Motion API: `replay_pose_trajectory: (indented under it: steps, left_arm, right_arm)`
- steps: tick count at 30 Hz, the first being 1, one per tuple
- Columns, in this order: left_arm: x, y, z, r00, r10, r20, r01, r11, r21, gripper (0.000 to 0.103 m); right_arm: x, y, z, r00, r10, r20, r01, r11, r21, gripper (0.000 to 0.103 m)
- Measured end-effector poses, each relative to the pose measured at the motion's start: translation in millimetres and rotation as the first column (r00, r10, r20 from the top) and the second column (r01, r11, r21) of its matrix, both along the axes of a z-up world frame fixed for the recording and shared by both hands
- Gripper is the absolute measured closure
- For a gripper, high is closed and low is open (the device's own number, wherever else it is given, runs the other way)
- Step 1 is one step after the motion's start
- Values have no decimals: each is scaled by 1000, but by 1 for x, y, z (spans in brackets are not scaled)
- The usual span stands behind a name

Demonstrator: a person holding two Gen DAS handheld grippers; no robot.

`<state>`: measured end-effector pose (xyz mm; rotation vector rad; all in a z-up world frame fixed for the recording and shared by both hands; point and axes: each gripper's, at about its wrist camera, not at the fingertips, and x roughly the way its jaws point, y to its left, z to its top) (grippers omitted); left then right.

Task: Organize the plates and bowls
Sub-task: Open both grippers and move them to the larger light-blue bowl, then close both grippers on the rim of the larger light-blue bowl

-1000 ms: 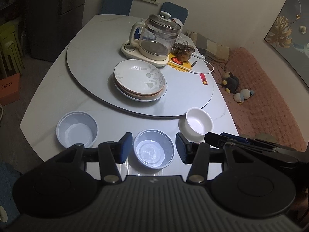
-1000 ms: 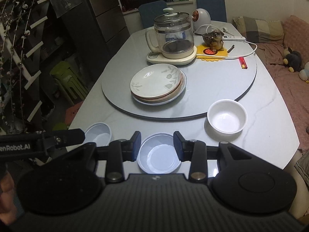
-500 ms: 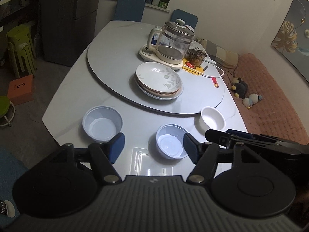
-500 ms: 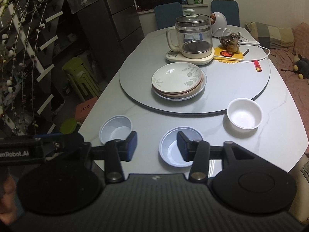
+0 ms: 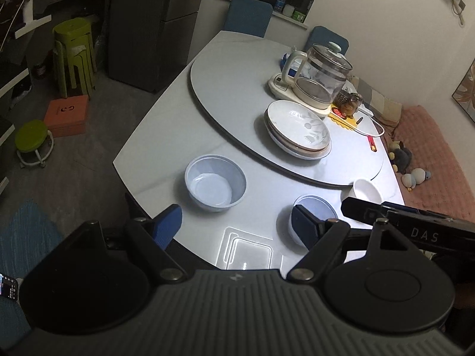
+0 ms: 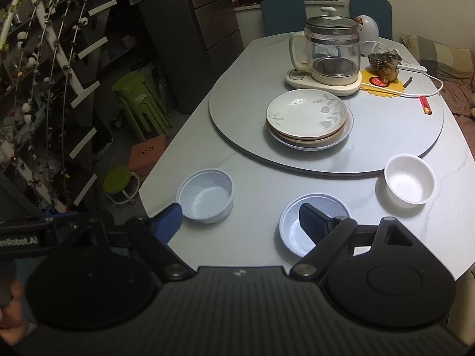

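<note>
Both grippers spread and pull back from the shallow blue bowl

The left gripper (image 5: 236, 222) and right gripper (image 6: 242, 221) are opening wide, holding nothing; a second ago each framed the shallow blue bowl (image 6: 314, 222), which now sits on the bench (image 6: 261, 184) by each right fingertip, released. The deep blue bowl (image 5: 215, 184) lies just ahead, likely next.

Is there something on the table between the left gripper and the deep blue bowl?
Nothing visible. The left gripper, its jaws opening and empty, faces the deep blue bowl across bare table. The shallow blue bowl sits off to the side.
</note>
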<state>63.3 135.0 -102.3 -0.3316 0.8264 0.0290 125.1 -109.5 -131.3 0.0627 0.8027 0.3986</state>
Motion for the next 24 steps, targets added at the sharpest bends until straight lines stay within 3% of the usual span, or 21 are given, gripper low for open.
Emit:
replay_pose_trajectory:
  steps: [12, 17, 24]
  left_arm:
    - [27, 28, -18, 995, 73, -61, -75, 997, -27, 19]
    - [55, 47, -27, 991, 113, -69, -115, 993, -30, 19]
    - [104, 60, -51, 987, 95, -128, -99, 995, -29, 20]
  right_arm:
    - [38, 31, -19, 997, 22, -73, -23, 1000, -4, 16]
    - [58, 42, -27, 994, 36, -100, -36, 999, -3, 18]
    - [89, 61, -45, 989, 47, -143, -49, 999, -11, 24]
